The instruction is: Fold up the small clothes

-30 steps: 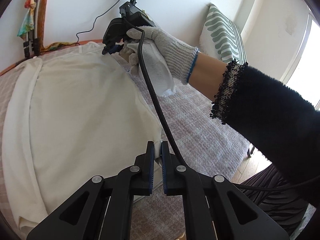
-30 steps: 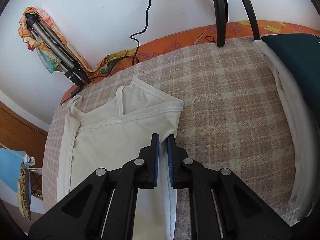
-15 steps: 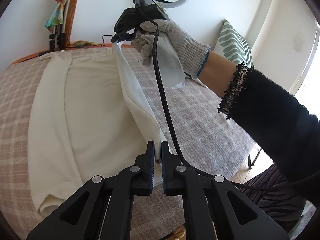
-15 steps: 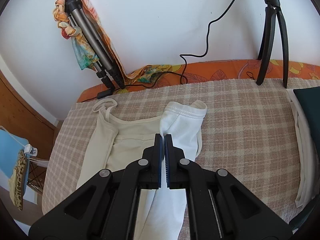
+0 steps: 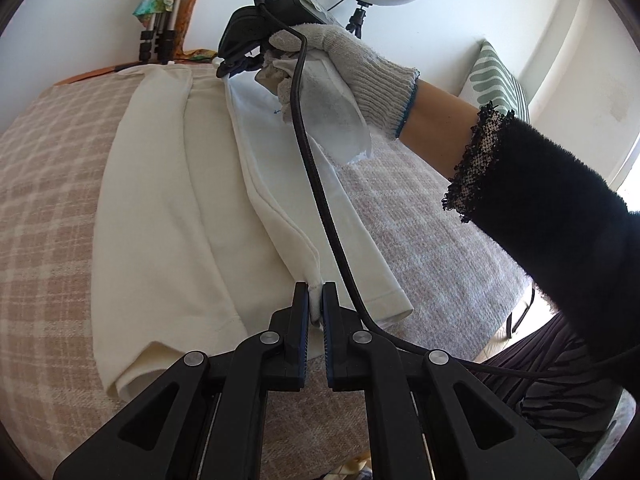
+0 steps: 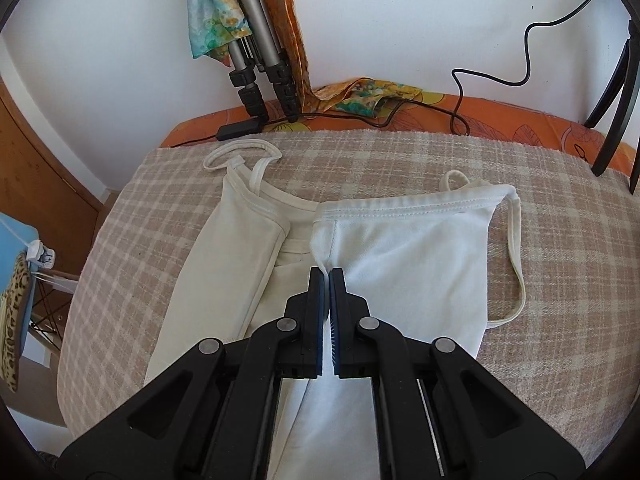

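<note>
1 cream camisole (image 6: pixel 240 280) is lying on the checked blanket (image 6: pixel 560 280) of a bed by a white wall. 2 hand-held grippers are pinching its folded-over side: the left hand-held gripper (image 5: pixel 316 300) at the hem, the right hand-held gripper (image 6: pixel 326 280) near the neckline.

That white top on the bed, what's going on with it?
A person is folding a white top on a checked blanket, using a handheld gripper in each hand. The left gripper is shut on the hem end, and the right gripper, held in a gloved hand, is shut on the neckline end. Between them they hold one long side edge lifted over the middle of the top. The opposite side already lies folded in. The fold is not yet laid flat.
</note>
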Demonstrator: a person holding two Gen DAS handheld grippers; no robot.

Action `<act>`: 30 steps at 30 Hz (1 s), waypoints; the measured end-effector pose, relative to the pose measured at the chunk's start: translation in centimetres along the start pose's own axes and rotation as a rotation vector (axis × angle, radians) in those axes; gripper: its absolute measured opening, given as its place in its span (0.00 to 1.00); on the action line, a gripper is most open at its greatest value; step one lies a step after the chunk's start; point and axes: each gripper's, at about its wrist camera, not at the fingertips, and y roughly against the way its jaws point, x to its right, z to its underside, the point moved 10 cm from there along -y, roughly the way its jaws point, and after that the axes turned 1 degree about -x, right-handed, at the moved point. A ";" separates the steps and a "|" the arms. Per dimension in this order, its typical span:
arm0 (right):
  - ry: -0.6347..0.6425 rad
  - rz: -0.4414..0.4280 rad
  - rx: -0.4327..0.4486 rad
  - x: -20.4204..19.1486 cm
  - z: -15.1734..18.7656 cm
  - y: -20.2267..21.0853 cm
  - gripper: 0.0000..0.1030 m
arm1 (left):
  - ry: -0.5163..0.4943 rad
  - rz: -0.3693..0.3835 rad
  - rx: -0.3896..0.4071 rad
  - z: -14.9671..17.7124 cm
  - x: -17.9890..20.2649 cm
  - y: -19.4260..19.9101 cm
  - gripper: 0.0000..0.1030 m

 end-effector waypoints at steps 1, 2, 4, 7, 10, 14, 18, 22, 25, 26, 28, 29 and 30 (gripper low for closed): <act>0.009 0.003 -0.011 -0.1 0.2 -0.4 0.04 | -0.005 0.004 -0.014 0.1 0.1 -0.2 0.05; 0.015 0.010 -0.021 -0.2 0.5 -0.6 0.04 | -0.010 -0.003 -0.030 0.3 0.1 -0.4 0.05; 0.008 0.003 -0.025 -0.1 0.7 -0.5 0.04 | -0.016 -0.019 -0.041 0.4 0.3 -0.2 0.08; -0.037 -0.047 -0.012 0.1 0.7 1.0 0.14 | -0.026 -0.022 -0.048 0.3 0.5 0.4 0.13; -0.059 -0.047 0.026 0.7 1.1 4.0 0.17 | -0.037 -0.003 -0.027 0.3 0.6 1.7 0.14; -0.078 -0.041 0.046 1.3 2.9 8.2 0.17 | -0.039 0.029 0.017 0.1 0.7 3.8 0.14; -0.067 -0.032 0.048 0.9 6.1 12.5 0.17 | -0.052 -0.002 0.070 -0.8 -0.2 5.8 0.24; -0.063 -0.062 -0.011 0.0 12.3 15.6 0.17 | -0.013 -0.066 0.097 -2.1 -2.9 6.9 0.43; -0.053 -0.081 -0.079 -0.7 17.8 16.6 0.17 | 0.056 -0.080 0.064 -2.2 -5.7 7.0 0.43; -0.057 -0.099 -0.106 -1.1 19.5 16.7 0.17 | 0.074 -0.085 0.050 -2.1 -6.7 6.9 0.43; -0.061 -0.127 -0.152 -1.7 22.5 16.6 0.17 | 0.111 -0.100 0.028 -1.7 -8.5 6.7 0.43; -0.064 -0.134 -0.165 -2.0 23.6 16.5 0.17 | 0.133 -0.104 0.013 -1.4 -9.3 6.5 0.43; -0.073 -0.149 -0.182 -2.2 24.6 16.3 0.17 | 0.159 -0.096 -0.006 -0.9 -9.7 6.2 0.43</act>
